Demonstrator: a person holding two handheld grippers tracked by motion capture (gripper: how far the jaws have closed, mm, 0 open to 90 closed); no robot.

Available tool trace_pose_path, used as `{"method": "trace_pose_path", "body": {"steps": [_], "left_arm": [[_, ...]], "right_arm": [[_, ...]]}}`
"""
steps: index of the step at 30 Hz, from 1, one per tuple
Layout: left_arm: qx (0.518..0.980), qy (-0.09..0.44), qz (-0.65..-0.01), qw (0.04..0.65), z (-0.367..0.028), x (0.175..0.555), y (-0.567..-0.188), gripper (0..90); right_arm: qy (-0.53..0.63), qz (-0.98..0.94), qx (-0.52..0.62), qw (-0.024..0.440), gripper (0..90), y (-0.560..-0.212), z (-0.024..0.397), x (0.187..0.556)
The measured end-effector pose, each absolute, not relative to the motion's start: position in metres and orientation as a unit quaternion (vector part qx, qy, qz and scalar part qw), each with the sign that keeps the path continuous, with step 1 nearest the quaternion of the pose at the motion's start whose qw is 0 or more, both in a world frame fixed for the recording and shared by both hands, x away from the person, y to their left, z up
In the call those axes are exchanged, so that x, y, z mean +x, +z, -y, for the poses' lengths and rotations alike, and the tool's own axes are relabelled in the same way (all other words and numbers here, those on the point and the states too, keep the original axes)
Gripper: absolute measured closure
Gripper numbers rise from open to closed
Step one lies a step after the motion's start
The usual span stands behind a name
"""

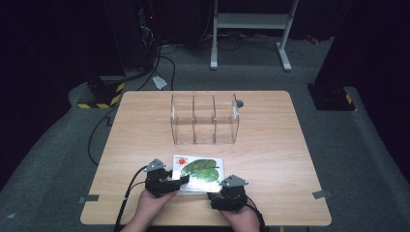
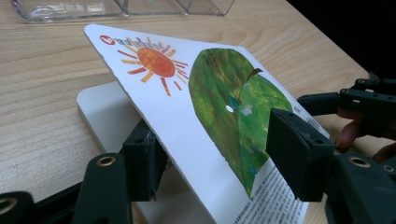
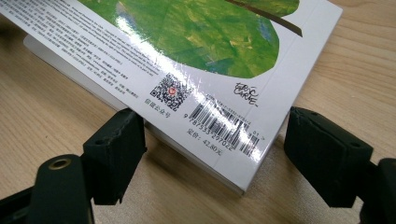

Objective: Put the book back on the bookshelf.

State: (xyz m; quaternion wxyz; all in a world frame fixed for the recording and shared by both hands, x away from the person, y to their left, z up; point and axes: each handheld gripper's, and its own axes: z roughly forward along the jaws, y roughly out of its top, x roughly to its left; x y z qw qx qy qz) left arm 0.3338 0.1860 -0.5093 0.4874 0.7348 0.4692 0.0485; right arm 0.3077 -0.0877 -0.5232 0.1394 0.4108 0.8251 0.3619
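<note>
A white book (image 1: pixel 200 171) with a green leaf and a red sun on its cover lies near the table's front edge. In the left gripper view its cover (image 2: pixel 187 93) is raised at a slant off the pages (image 2: pixel 98 112). My left gripper (image 2: pixel 219 154) (image 1: pixel 181 181) stands open around that cover, one jaw under it and one over the leaf. My right gripper (image 3: pixel 217 149) (image 1: pixel 227 189) is open at the book's barcode corner (image 3: pixel 224 126), one jaw at each side and a gap at the right pad (image 3: pixel 322 154). It also shows farther off in the left gripper view (image 2: pixel 355 100).
A clear plastic box (image 1: pixel 205 119) with three compartments stands at the middle back of the wooden table (image 1: pixel 270 145); its front wall (image 2: pixel 121 7) shows beyond the book. Both hands rest at the table's front edge. Cables trail off to the left.
</note>
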Motion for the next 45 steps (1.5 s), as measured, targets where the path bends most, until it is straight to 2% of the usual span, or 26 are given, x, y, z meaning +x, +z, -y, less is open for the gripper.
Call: {"method": "trace_pose_path", "body": {"steps": [5, 11, 15, 24, 35, 45], "left_arm": [[0.74, 0.045, -0.459, 0.49, -0.185, 0.334, -0.508, 40.8], [0.745, 0.055, -0.449, 0.489, -0.184, 0.333, -0.507, 47.2], [0.749, 0.06, -0.439, 0.493, -0.186, 0.332, -0.506, 54.6], [0.764, 0.085, -0.408, 0.494, -0.186, 0.326, -0.505, 61.0], [0.772, 0.11, -0.38, 0.498, -0.186, 0.321, -0.504, 62.6], [0.774, 0.126, -0.362, 0.503, -0.184, 0.318, -0.501, 62.8]], "right_arm": [[0.362, -0.825, 0.412, 0.139, 21.1, -0.523, 0.088, 0.307], [0.36, -0.828, 0.406, 0.143, 21.1, -0.523, 0.088, 0.308], [0.365, -0.827, 0.408, 0.126, 21.7, -0.522, 0.092, 0.306], [0.396, -0.813, 0.41, 0.121, 26.6, -0.514, 0.103, 0.3], [0.418, -0.795, 0.42, 0.13, 28.3, -0.508, 0.108, 0.305], [0.436, -0.786, 0.408, 0.158, 31.2, -0.498, 0.104, 0.315]]}}
